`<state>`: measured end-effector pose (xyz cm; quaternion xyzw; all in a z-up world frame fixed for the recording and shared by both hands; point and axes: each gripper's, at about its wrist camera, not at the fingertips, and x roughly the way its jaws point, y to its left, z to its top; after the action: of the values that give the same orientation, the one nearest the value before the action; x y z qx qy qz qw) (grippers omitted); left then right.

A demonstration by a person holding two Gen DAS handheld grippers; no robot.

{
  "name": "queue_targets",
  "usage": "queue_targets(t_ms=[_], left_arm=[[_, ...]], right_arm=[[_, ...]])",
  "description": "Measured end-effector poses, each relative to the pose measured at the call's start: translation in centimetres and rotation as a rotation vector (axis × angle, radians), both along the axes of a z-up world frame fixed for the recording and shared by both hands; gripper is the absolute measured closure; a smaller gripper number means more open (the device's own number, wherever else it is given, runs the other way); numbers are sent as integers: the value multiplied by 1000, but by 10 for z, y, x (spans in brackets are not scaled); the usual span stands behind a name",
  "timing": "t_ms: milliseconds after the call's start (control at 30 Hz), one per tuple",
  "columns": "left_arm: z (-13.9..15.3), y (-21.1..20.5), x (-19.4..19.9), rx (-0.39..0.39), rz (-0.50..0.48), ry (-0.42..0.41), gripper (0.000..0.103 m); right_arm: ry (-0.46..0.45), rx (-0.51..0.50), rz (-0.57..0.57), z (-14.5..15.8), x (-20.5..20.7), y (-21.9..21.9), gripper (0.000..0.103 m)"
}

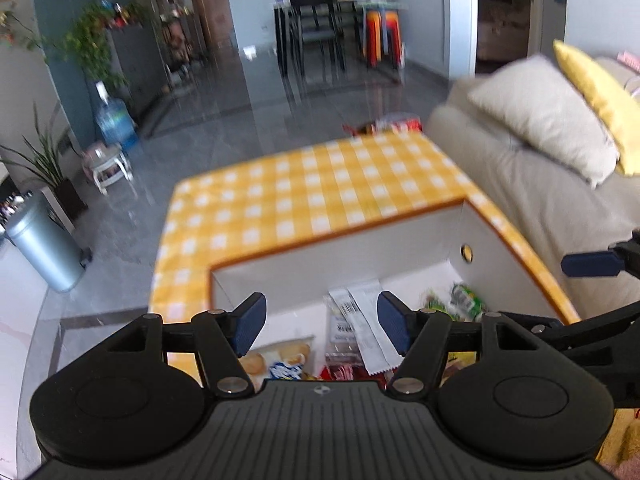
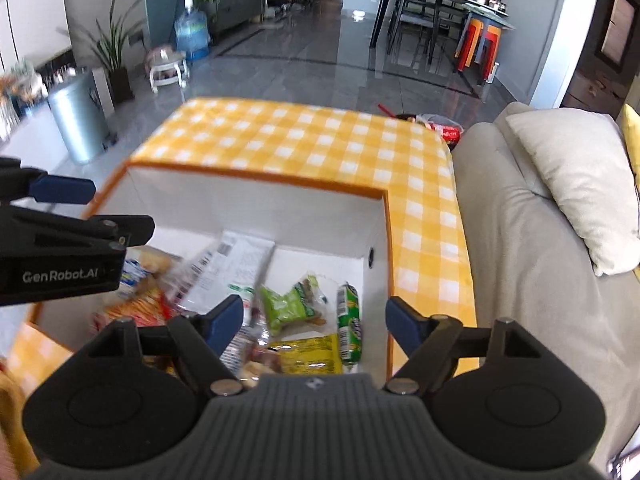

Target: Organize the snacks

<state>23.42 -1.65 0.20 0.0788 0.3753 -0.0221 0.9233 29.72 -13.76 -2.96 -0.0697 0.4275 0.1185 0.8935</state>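
Blue-padded left gripper [image 1: 322, 320] and right gripper [image 2: 314, 322] — jaws spread, empty — above snack box [image 2: 256, 194].

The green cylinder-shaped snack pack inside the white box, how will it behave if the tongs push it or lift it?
The green pack looks round and long, so a sideways push would probably roll it. Its glossy wrapper may slip between pads. It lies near the box wall, so access seems tight.
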Motion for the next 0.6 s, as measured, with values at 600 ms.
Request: queue_targets(t_ms=[600], left_arm=[[43,20,-91,-43,116,-282,18]], right_arm=[[-264,185,-63,84,-120,-10,4]])
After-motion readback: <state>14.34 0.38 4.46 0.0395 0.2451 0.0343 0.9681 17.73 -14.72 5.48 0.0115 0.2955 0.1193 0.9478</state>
